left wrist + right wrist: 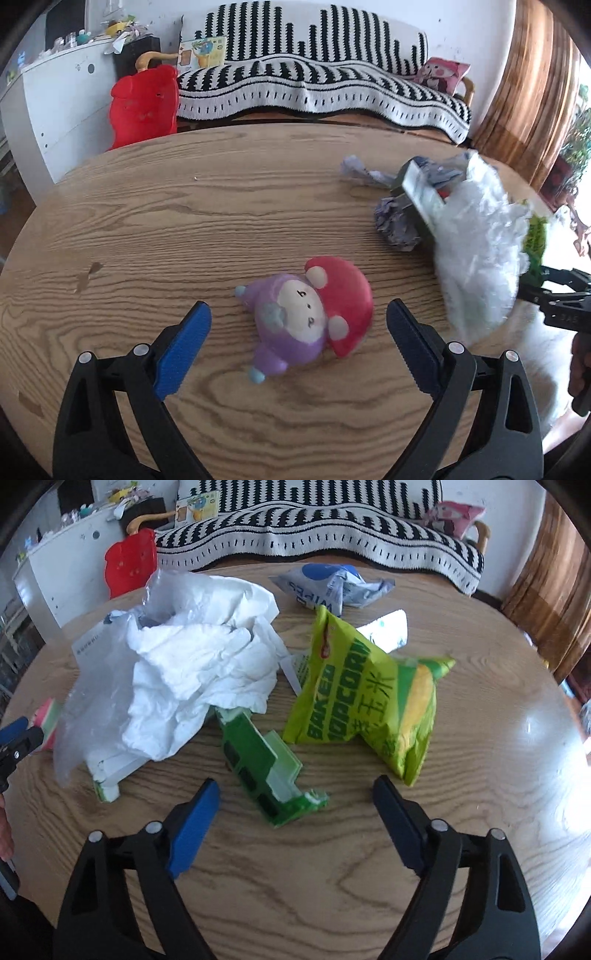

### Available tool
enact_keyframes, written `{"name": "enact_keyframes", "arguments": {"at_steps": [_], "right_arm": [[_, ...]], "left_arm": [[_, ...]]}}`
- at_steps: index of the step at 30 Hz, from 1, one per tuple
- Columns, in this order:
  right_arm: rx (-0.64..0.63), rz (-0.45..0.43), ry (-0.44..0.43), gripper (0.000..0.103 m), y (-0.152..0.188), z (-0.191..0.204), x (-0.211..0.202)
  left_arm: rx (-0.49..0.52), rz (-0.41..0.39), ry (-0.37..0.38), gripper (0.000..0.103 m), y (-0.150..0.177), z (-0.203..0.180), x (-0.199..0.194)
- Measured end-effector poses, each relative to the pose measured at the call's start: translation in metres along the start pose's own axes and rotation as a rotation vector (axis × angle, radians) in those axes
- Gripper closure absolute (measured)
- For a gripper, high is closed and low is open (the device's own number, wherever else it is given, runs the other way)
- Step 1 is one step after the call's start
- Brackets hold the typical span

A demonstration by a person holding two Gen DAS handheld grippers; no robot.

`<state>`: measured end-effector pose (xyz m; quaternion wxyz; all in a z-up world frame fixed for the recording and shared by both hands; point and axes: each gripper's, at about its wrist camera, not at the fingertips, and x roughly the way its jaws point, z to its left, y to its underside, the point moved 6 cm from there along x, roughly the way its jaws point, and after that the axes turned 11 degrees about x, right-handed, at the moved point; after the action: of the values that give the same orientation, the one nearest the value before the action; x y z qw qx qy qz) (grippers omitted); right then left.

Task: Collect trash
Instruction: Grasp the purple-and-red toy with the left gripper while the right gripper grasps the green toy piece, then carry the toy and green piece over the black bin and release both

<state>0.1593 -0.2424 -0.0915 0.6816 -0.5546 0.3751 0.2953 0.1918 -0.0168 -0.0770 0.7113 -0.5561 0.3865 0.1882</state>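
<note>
My left gripper (299, 321) is open and empty, its fingers on either side of a purple toy with a red mushroom cap (306, 321) lying on the round wooden table (147, 229). My right gripper (295, 797) is open and empty, just above a torn green carton piece (266, 771). Beyond it lie crumpled white paper with clear plastic (184, 672), a green popcorn bag (365, 701) and a crumpled wipes packet (332, 585). The same trash pile (476, 258) is at the right in the left wrist view.
A red plastic chair (144, 107) stands beyond the table's far left edge. A sofa with a black and white striped cover (317, 77) runs behind the table. A white cabinet (62, 110) stands at the left. The other gripper (561, 299) shows at the right edge.
</note>
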Motion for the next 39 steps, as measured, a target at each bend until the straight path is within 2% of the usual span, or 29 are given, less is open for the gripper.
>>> {"name": "enact_keyframes", "arguments": {"at_steps": [2,4,6,14,16,17,18,20,25,28,33,37,39], "right_arm": [[-0.002,-0.013,-0.01,0.044,-0.001,0.002,-0.003],[0.002,-0.012,-0.021,0.07,-0.001,0.003,-0.005],[0.023,0.003,-0.052,0.074,0.001,0.002,-0.008],[0.028,-0.005,-0.109,0.076,0.012,-0.005,-0.04],[0.022,-0.016,-0.111,0.076,0.015,-0.006,-0.05],[0.02,-0.026,-0.112,0.076,0.017,-0.008,-0.057],[0.02,-0.033,-0.113,0.076,0.02,-0.01,-0.062],[0.021,-0.048,-0.116,0.076,0.025,-0.015,-0.075],[0.043,-0.076,-0.111,0.076,0.035,-0.034,-0.101],[0.081,-0.098,-0.098,0.076,0.042,-0.06,-0.118],[0.164,-0.136,-0.044,0.076,0.051,-0.122,-0.145],[0.257,-0.16,0.032,0.076,0.073,-0.192,-0.169],[0.305,-0.167,0.08,0.076,0.089,-0.228,-0.18]], "left_arm": [[0.007,0.014,-0.007,0.01,0.002,0.002,0.008],[0.003,0.022,-0.016,0.01,0.002,0.005,0.013],[-0.007,0.029,-0.008,0.01,0.004,0.006,0.016],[-0.004,0.04,-0.029,0.01,0.0,0.002,0.024],[-0.007,0.046,-0.028,0.018,-0.001,0.0,0.025],[-0.014,0.053,-0.022,0.027,0.0,-0.001,0.026],[-0.019,0.059,-0.021,0.032,0.0,-0.003,0.025],[-0.023,0.065,-0.013,0.037,-0.001,-0.007,0.022],[-0.009,0.035,-0.023,0.043,-0.011,-0.024,0.0],[-0.004,0.004,-0.013,0.044,-0.022,-0.04,-0.019],[0.074,-0.086,0.034,0.044,-0.045,-0.102,-0.059],[0.159,-0.148,0.12,0.044,-0.057,-0.178,-0.082],[0.217,-0.167,0.192,0.044,-0.061,-0.234,-0.091]]}}
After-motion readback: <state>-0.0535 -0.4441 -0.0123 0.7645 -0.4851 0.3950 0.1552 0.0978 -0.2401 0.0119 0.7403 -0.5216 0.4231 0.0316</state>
